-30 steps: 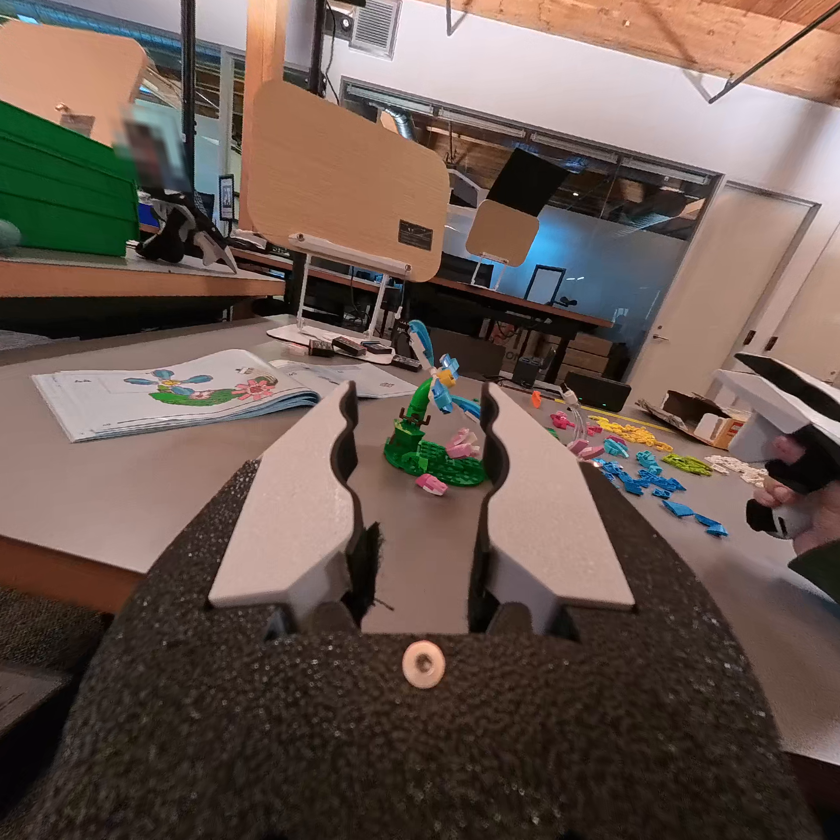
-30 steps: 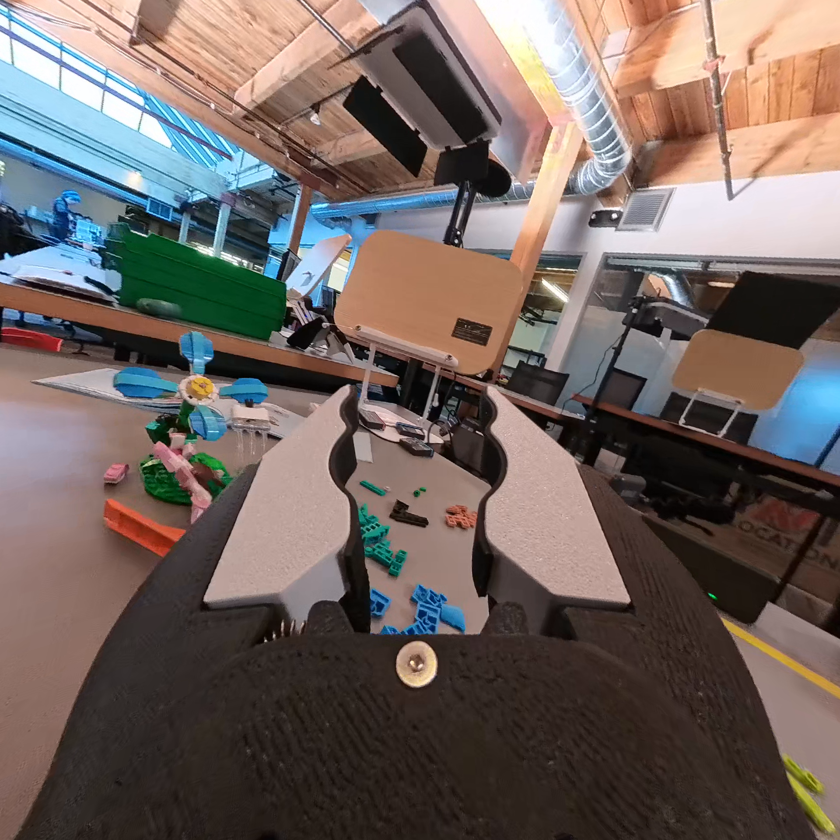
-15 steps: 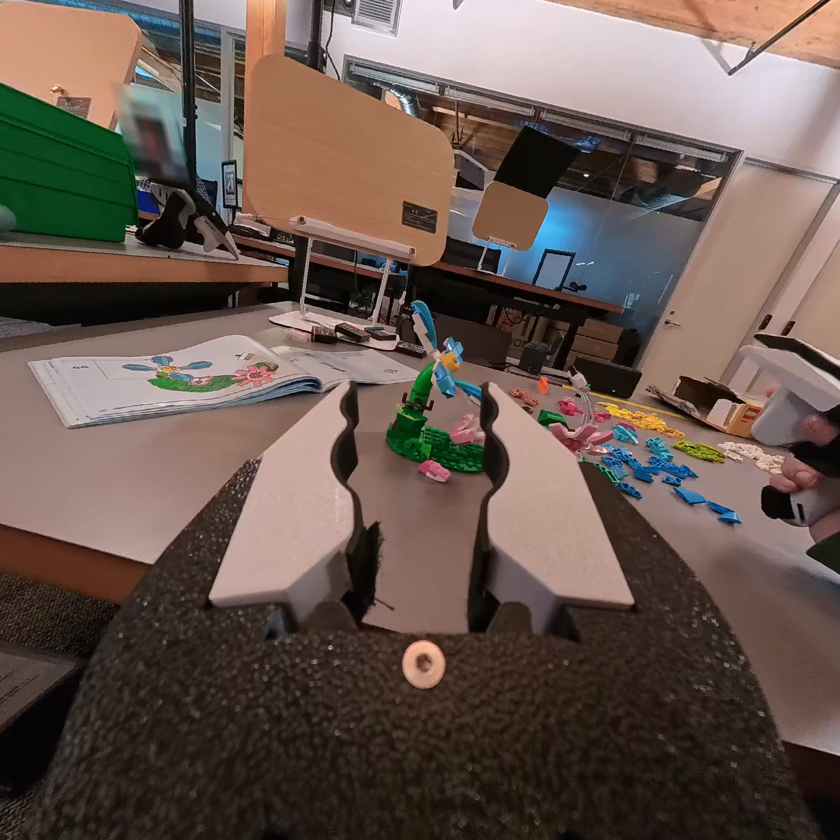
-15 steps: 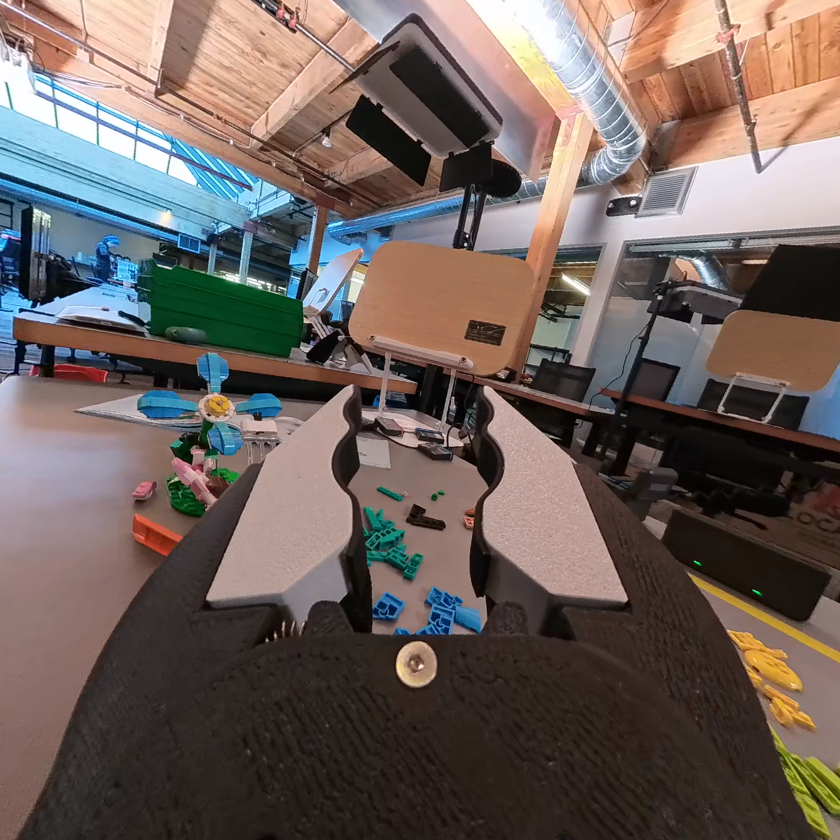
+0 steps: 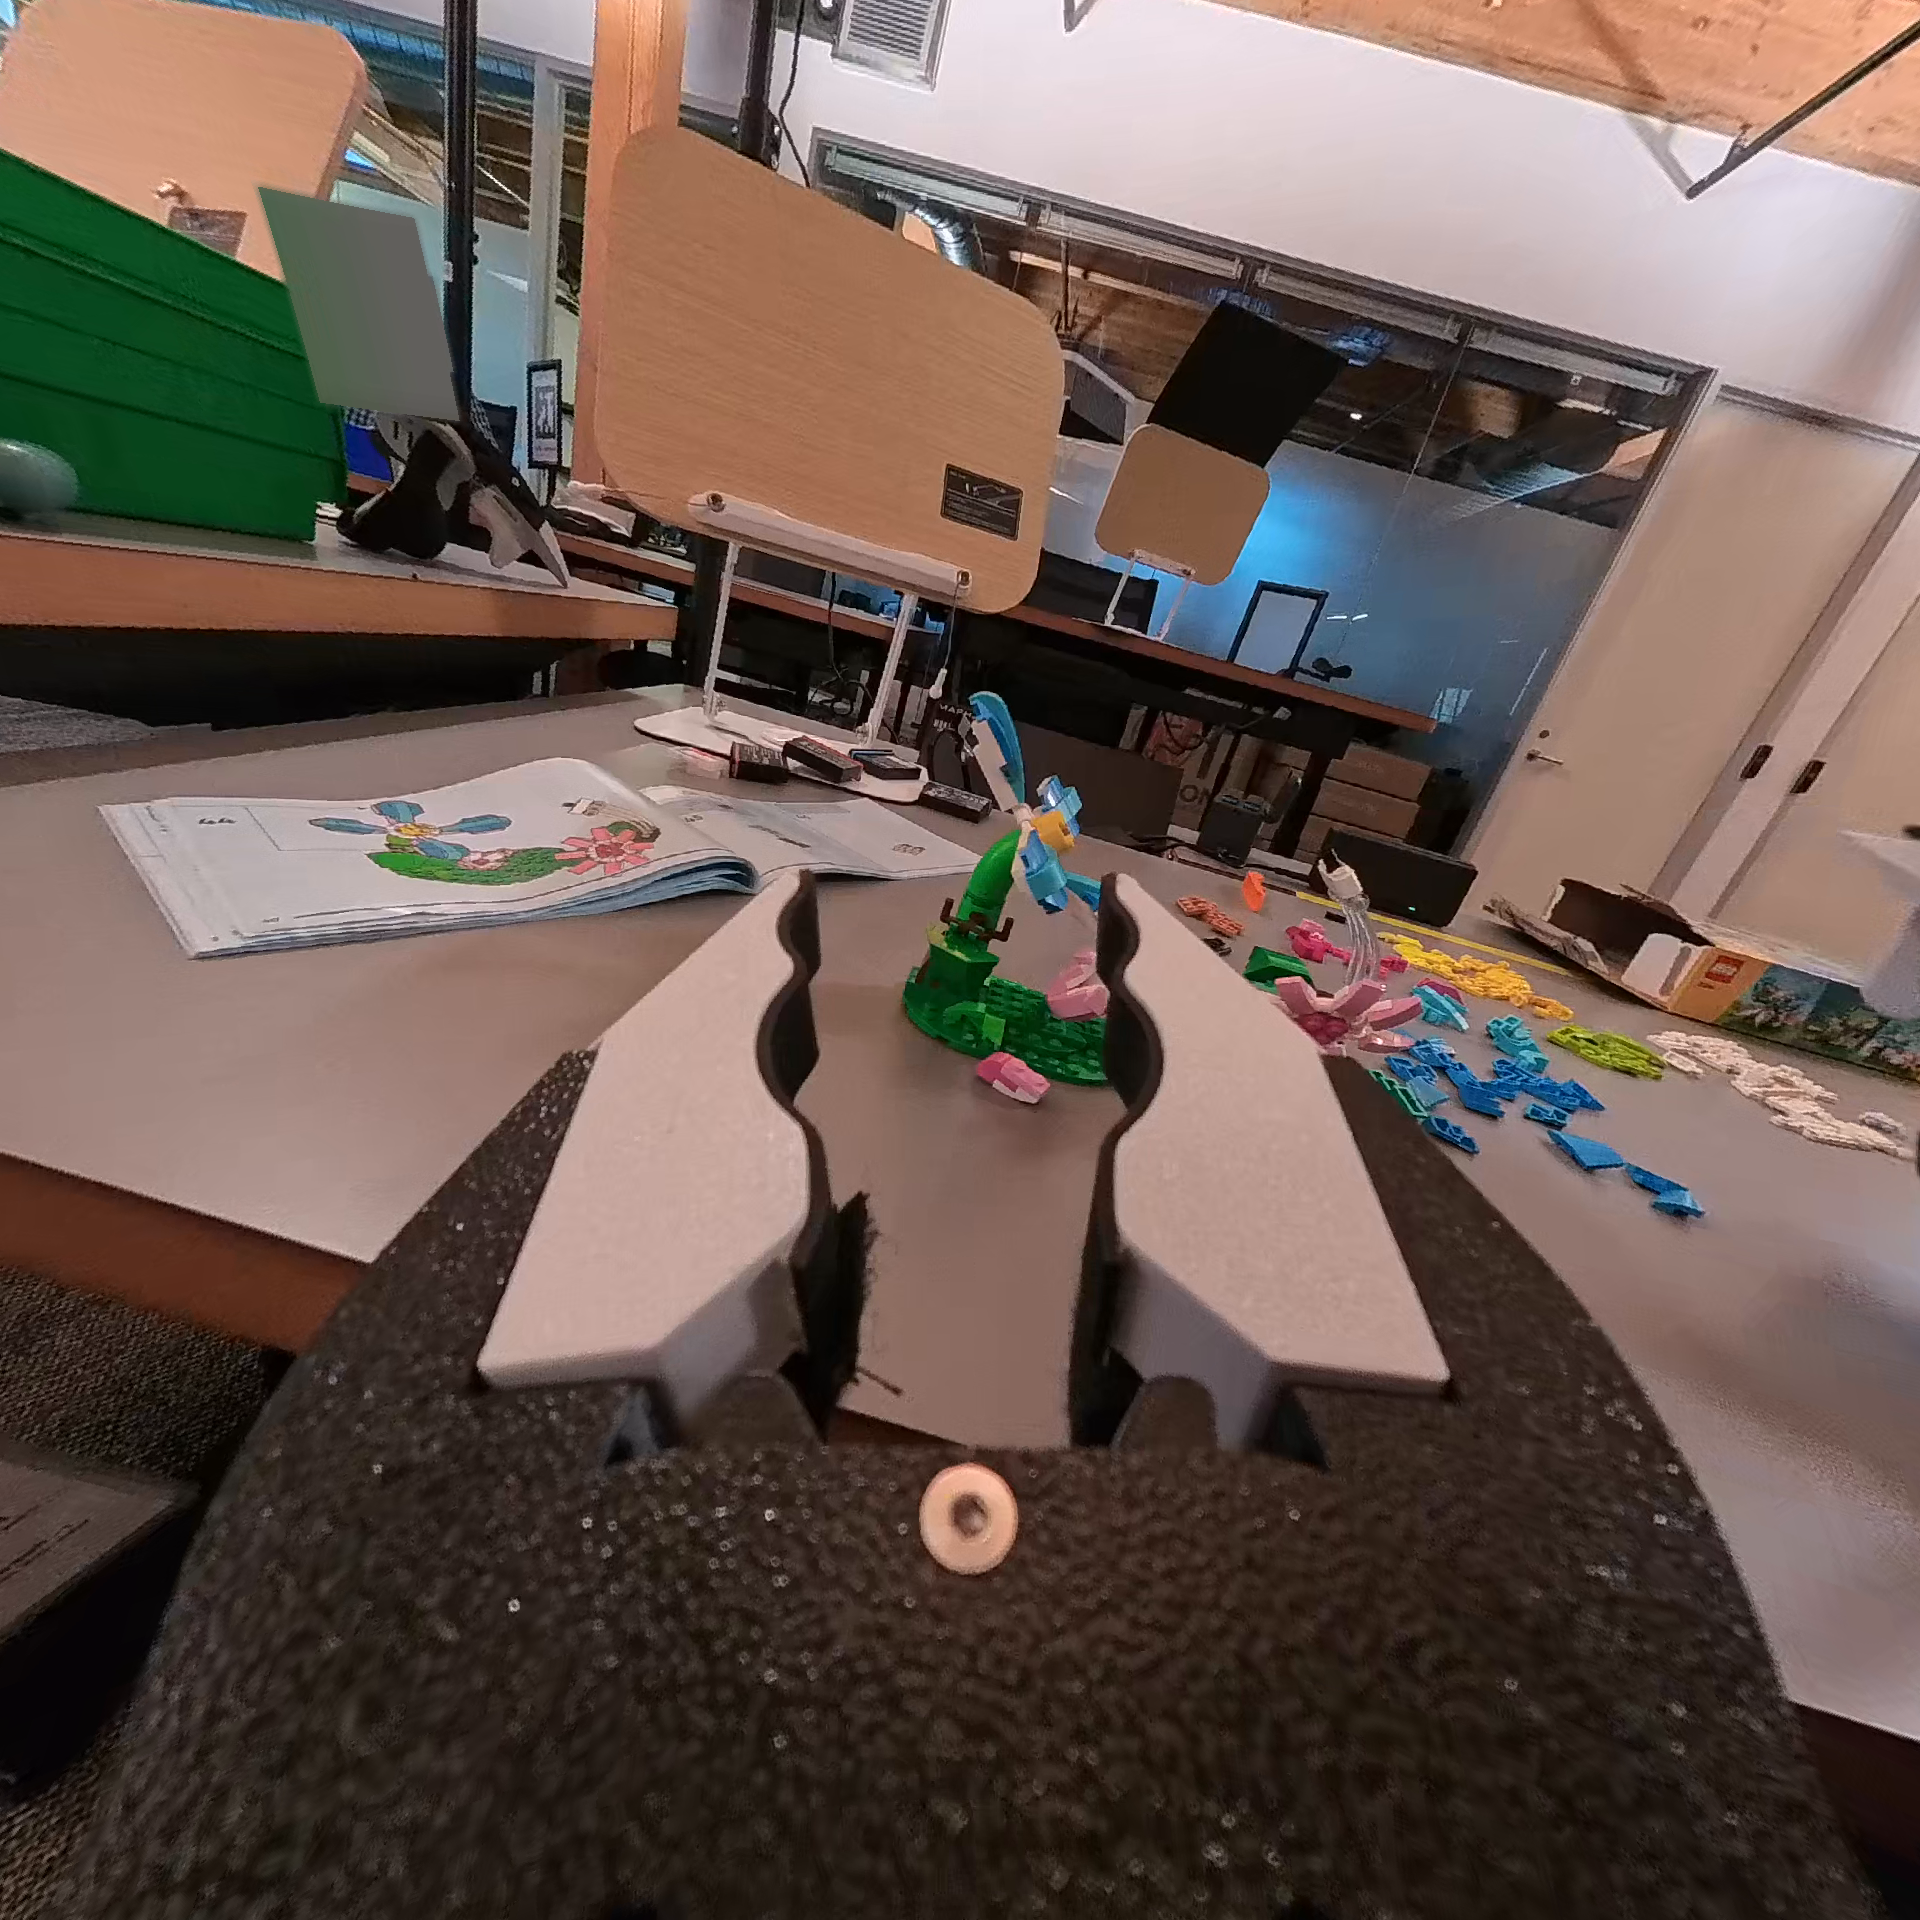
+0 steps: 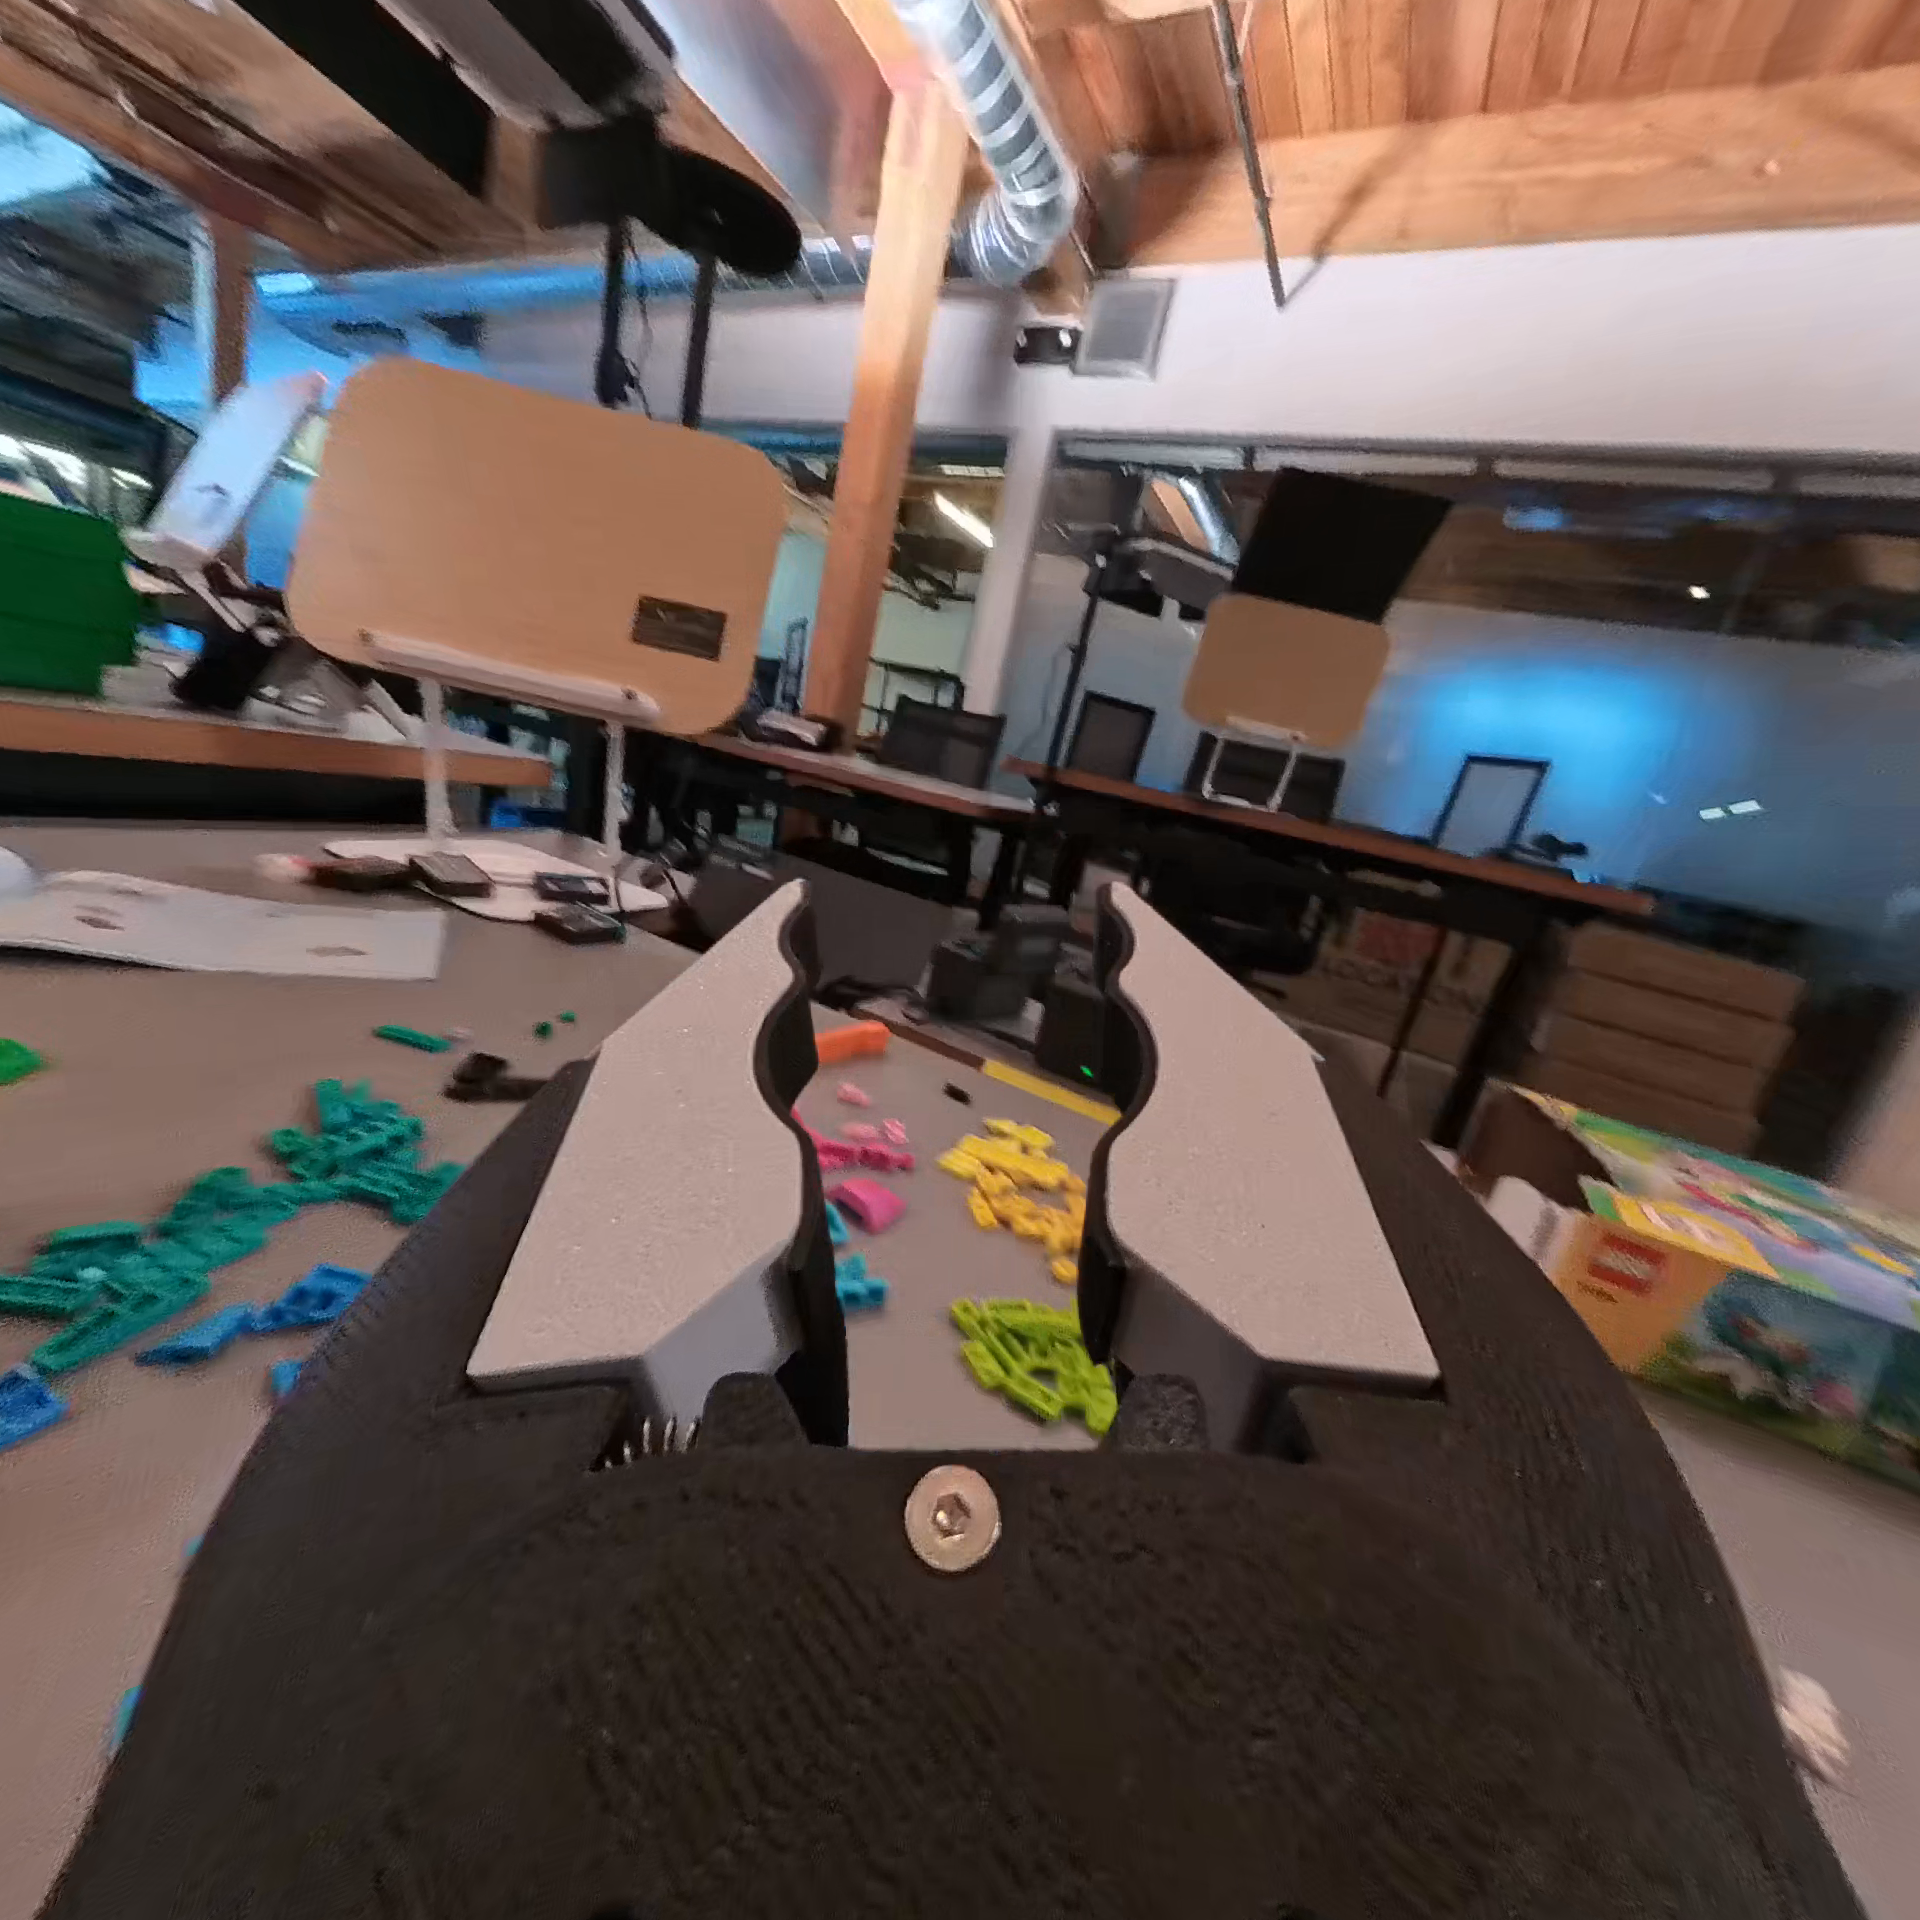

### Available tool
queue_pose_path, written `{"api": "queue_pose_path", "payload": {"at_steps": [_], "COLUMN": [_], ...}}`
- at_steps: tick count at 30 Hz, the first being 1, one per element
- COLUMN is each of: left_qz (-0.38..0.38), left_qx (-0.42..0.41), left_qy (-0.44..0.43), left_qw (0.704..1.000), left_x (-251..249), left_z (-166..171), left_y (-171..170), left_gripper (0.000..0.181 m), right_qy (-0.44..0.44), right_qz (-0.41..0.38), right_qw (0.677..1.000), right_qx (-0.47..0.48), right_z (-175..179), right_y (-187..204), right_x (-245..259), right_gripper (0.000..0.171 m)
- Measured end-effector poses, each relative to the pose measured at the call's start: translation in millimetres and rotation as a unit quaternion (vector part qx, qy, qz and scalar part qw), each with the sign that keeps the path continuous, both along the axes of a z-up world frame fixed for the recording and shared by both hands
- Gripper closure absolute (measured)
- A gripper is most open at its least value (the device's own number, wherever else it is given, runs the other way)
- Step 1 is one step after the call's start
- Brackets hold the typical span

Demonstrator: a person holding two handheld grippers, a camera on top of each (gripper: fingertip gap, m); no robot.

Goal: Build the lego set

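Note:
In the left wrist view a partly built lego flower model stands on the grey table: a green base, a green stem, blue petals and pink bits. A loose pink piece lies just in front of it. My left gripper is open and empty, pointing at the model from a short way back. My right gripper is open and empty above sorted piles: teal, blue, pink, yellow and lime. The model is out of the right wrist view.
An open instruction booklet lies at the left of the table. A wooden book stand stands behind it with small dark items at its foot. The lego box lies at the right. More coloured piles spread right of the model. My right fingertips sit around 45 centimeters from my left ones. Measured from the fingertips, the loose pink piece is 12 centimeters or so from the left gripper and 35 centimeters from the right.
My right gripper has swung to the right, from the model and teal pile towards the pink, yellow and lime piles and the box. The left gripper has shifted slightly; the other gripper has nearly left its view.

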State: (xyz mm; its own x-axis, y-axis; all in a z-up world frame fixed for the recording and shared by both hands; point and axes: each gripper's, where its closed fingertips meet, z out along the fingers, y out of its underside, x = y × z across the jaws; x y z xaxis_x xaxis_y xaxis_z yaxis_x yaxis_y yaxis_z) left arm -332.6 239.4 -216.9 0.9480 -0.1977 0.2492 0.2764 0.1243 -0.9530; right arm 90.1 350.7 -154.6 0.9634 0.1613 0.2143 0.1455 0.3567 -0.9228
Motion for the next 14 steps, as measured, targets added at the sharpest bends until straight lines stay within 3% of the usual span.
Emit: {"api": "queue_pose_path", "payload": {"at_steps": [3,6,10,14], "left_qz": [-0.001,0.0,0.003,0.006], "left_qx": [0.0,-0.003,-0.006,-0.007], "left_qy": [0.002,0.006,0.013,0.022], "left_qw": [1.0,1.0,1.0,1.0], "left_x": [1.6,2.0,2.2,2.7], "left_z": [0.2,-1.3,-2.7,-2.6], "left_y": [0.2,1.8,3.7,5.6], "left_gripper": [0.13,0.13,0.13,0.131], "right_qy": [-0.004,-0.03,-0.165,-0.178], "right_qz": [0.013,0.119,0.217,0.257], "right_qw": [0.998,0.981,0.911,0.861], "right_qx": [-0.058,-0.151,-0.309,-0.402], "right_z": [-18.8,-39.9,-84.5,-114.0], "right_y": [13.7,36.4,90.8,156.1], "right_x": [8.3,-32.3,-93.4,-132.5], "right_gripper": [0.122,0.13,0.135,0.132]}}
